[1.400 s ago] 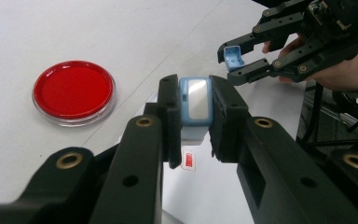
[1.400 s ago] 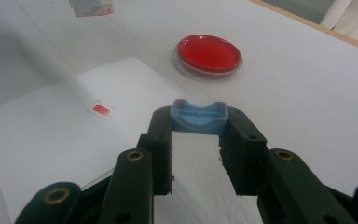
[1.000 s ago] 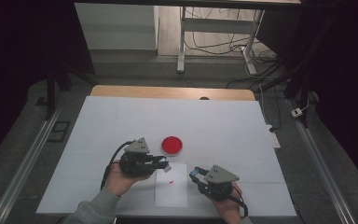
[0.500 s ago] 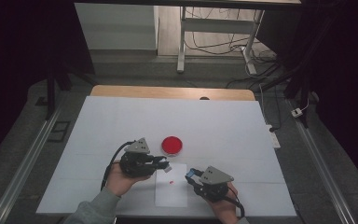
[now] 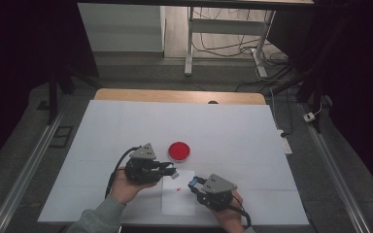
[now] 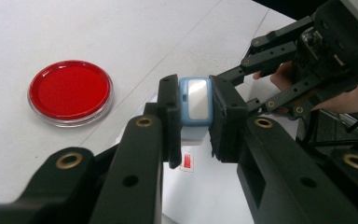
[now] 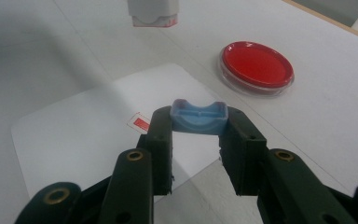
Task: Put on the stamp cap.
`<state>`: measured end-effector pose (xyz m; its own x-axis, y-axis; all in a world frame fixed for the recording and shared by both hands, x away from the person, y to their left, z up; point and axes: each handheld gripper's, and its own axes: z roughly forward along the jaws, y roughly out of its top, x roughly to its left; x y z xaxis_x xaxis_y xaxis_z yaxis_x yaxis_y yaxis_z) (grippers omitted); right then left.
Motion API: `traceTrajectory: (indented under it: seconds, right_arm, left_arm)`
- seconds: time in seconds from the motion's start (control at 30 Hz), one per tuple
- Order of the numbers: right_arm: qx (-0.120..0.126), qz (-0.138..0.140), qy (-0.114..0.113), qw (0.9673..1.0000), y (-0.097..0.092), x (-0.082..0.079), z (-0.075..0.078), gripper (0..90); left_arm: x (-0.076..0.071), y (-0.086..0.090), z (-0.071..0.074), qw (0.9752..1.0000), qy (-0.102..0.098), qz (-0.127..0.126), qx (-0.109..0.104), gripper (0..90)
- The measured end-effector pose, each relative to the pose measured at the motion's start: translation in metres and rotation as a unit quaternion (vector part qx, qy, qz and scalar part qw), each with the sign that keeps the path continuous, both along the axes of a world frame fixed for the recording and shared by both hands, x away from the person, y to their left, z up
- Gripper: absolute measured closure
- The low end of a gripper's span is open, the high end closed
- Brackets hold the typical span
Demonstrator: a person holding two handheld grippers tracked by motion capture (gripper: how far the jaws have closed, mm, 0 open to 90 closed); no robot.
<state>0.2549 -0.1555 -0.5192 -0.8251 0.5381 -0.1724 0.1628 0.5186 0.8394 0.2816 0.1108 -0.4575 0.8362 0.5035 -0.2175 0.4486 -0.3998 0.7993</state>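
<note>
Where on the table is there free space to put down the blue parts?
The far half of the white table, beyond the red dish, is bare, and so are the strips along its left and right edges. The near middle is crowded: the left hand-held gripper, the right hand-held gripper and the paper sheet with its small red label sit close together.

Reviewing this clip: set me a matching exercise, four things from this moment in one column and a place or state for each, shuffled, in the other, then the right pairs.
Things
1. red dish
2. white sheet
3. blue cap
4. blue-and-white stamp body

Places or states
A. clamped in the left gripper
B. lying flat on the table, a small red mark printed on it
C. clamped in the right gripper
D. standing on the table beyond the sheet, untouched

Pairs: 1-D, 2-B, 3-C, 4-A
</note>
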Motion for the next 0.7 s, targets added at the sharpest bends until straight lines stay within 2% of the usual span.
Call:
traceTrajectory:
  seconds: [0.4, 0.7]
  right_arm:
    - [-0.011, 0.007, -0.006, 0.9999, 0.013, -0.001, -0.003, 64.9]
    - [-0.011, -0.001, -0.015, 0.9998, 0.021, -0.001, -0.004, 64.9]
  left_arm:
    - [-0.001, -0.006, -0.001, 1.0, 0.002, -0.006, 0.002, 75.9]
    - [-0.003, -0.016, -0.004, 1.0, -0.001, -0.007, -0.002, 75.9]
